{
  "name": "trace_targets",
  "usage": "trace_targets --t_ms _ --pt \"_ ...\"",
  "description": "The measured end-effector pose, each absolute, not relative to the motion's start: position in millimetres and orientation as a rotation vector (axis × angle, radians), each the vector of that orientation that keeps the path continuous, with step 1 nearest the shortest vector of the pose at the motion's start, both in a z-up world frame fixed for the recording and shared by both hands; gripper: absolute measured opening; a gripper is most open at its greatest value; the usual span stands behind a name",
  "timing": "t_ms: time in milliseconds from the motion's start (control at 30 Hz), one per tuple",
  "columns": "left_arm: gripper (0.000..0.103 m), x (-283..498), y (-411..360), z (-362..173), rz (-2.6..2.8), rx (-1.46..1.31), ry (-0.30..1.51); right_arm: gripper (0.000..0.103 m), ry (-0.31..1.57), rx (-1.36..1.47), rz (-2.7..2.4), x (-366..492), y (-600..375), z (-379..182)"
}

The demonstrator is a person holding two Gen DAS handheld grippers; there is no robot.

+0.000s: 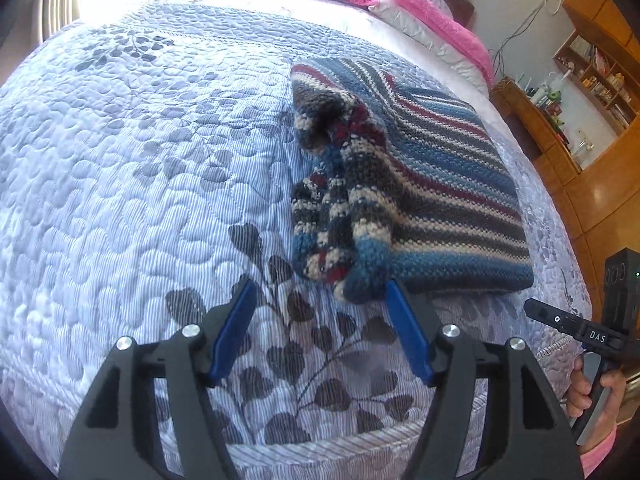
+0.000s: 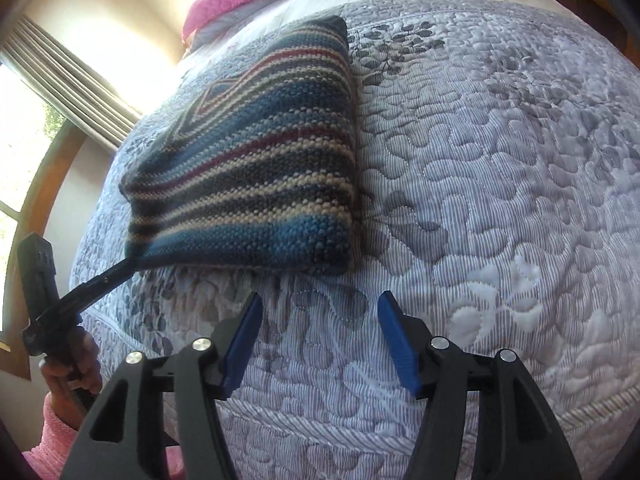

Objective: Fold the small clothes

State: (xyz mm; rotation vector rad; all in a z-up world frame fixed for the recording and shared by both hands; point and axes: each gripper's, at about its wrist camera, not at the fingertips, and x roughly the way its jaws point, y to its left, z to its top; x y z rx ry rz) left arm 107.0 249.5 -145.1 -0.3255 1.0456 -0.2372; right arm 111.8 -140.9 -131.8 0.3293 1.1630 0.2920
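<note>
The bed (image 1: 120,160) carries everything, under a quilted lavender cover with a dark leaf print. Taking the striped knit garment (image 1: 432,168) as landmark: it lies on the bed toward the pillow end from both tongs, folded to a thick rectangle whose long axis runs away from them. Its bunched sleeves (image 1: 336,216) pile along the side facing the left tongs (image 1: 320,328), which sit spread, empty, and nearly touching the sleeve end. The right tongs (image 2: 320,336), equally spread and empty, sit off the garment's near edge, farther back. I judge the left better placed to take the loose sleeves.
</note>
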Motion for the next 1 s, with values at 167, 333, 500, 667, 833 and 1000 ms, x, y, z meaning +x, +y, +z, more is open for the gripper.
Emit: trace_targets --t_ms 167,333,500,667,833,1000 --pt "0.074 83.4 239.3 -133.6 -0.182 -0.268 1.041 0.079 1.132 0.243 0.228 90.3 -128.8 -122.2" --pt "0.077 61.8 237.9 -122.6 -0.151 -0.25 1.035 0.087 1.122 0.206 0.195 70.6 -118.9 -116.9" --pt "0.079 43.3 238.6 -107.8 -0.119 -0.217 0.997 0.092 1.097 0.169 0.186 54.6 -107.9 -108.1" --pt "0.081 28.1 237.1 -94.7 -0.071 -0.178 0.973 0.099 1.072 0.121 0.156 42.6 -97.2 -96.4" --pt "0.083 17.0 237.3 -84.6 -0.037 -0.149 0.954 0.099 1.054 0.118 0.141 34.6 -91.8 -86.1" --pt "0.086 5.9 231.3 -74.3 -0.014 -0.102 0.93 0.099 1.031 0.104 0.124 25.8 -86.2 -74.9"
